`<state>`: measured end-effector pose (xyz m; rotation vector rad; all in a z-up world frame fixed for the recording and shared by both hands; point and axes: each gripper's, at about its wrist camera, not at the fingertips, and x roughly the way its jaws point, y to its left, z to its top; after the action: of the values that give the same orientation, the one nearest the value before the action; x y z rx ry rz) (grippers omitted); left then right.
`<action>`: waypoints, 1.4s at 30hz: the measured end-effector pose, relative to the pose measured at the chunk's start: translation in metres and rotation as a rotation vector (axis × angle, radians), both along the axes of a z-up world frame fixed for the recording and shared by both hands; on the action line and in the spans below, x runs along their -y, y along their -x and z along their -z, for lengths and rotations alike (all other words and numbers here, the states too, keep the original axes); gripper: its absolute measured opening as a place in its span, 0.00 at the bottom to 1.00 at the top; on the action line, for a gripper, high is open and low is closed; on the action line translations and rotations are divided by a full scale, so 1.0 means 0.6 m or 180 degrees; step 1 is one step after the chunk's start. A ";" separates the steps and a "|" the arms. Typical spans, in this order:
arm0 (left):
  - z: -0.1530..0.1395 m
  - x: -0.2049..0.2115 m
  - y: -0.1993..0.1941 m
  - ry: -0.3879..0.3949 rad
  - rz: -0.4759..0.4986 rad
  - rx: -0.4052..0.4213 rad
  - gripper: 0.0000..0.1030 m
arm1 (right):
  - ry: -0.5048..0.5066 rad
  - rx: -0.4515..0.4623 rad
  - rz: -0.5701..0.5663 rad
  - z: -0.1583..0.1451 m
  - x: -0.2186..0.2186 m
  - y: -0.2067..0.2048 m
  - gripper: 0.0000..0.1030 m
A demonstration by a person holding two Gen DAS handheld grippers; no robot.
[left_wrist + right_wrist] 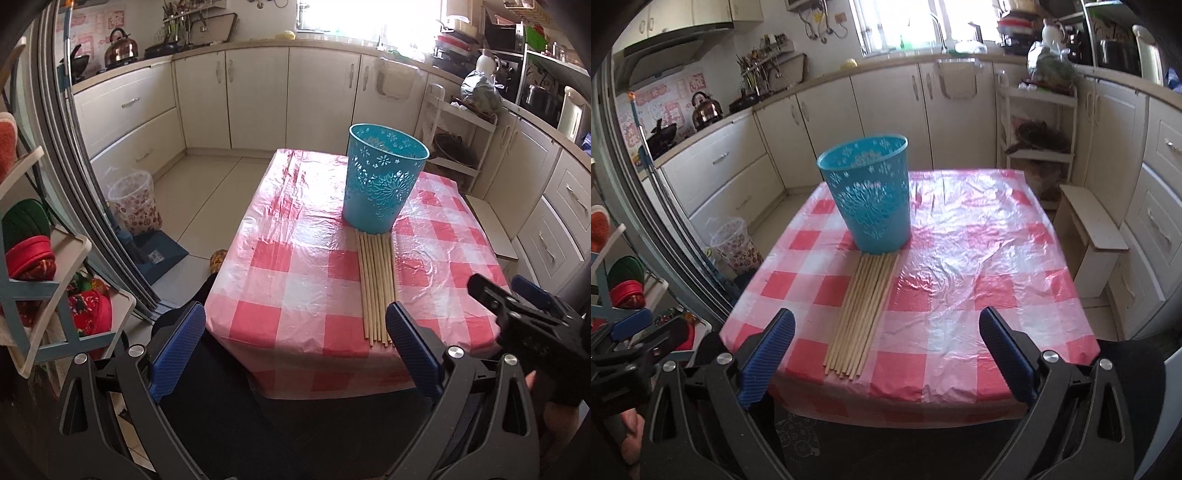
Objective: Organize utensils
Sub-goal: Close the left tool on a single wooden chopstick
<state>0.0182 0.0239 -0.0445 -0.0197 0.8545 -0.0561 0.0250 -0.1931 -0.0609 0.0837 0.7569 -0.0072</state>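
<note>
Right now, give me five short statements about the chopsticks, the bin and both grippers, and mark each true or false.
1. The chopsticks lie flat on the checked tablecloth. True.
2. The teal bin lies tipped on its side. False: it stands upright, open end up.
3. The far ends of the chopsticks reach the foot of the bin. True.
4. The left gripper is shut on a chopstick. False: its jaws stand wide apart with nothing between them.
5. The right gripper is open, short of the table's near edge. True.
</note>
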 end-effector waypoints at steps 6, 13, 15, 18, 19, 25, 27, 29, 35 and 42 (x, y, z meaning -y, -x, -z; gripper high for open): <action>0.049 -0.010 -0.062 0.0042 -0.0110 -0.0208 0.91 | -0.0207 -0.0581 -0.0024 0.111 0.002 -0.110 0.48; 0.085 0.002 -0.122 0.0011 -0.0110 -0.0352 0.91 | -0.0228 -0.0795 -0.0081 0.157 -0.014 -0.162 0.30; 0.096 0.010 -0.138 -0.0007 -0.0099 -0.0386 0.92 | -0.0195 -0.0828 -0.0105 0.166 -0.014 -0.173 0.25; 0.114 0.020 -0.163 -0.0008 -0.0052 -0.0453 0.92 | -0.0085 -0.0796 -0.0176 0.163 -0.011 -0.169 0.19; 0.119 0.026 -0.172 -0.0014 -0.0033 -0.0472 0.92 | -0.0035 -0.0788 -0.0214 0.161 -0.010 -0.167 0.17; 0.173 0.079 -0.239 -0.0037 0.0164 -0.0675 0.91 | 0.0356 -0.0784 -0.0663 0.164 -0.025 -0.193 0.12; 0.193 0.098 -0.262 -0.0043 0.0224 -0.0755 0.89 | 0.0456 -0.0821 -0.0809 0.160 -0.018 -0.197 0.12; 0.208 0.109 -0.280 -0.0041 0.0260 -0.0814 0.84 | 0.0501 -0.0835 -0.0873 0.161 -0.003 -0.200 0.12; 0.232 0.142 -0.317 -0.0119 0.0295 -0.0815 0.76 | 0.0119 -0.0799 -0.0796 0.163 0.035 -0.212 0.12; 0.228 0.143 -0.337 -0.0209 0.0248 -0.0793 0.72 | 0.0001 -0.0770 -0.0812 0.165 0.036 -0.220 0.14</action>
<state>0.2205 -0.0616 -0.1811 0.0695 1.1058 -0.1002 0.1567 -0.2147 -0.1596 -0.0152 1.0051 0.2287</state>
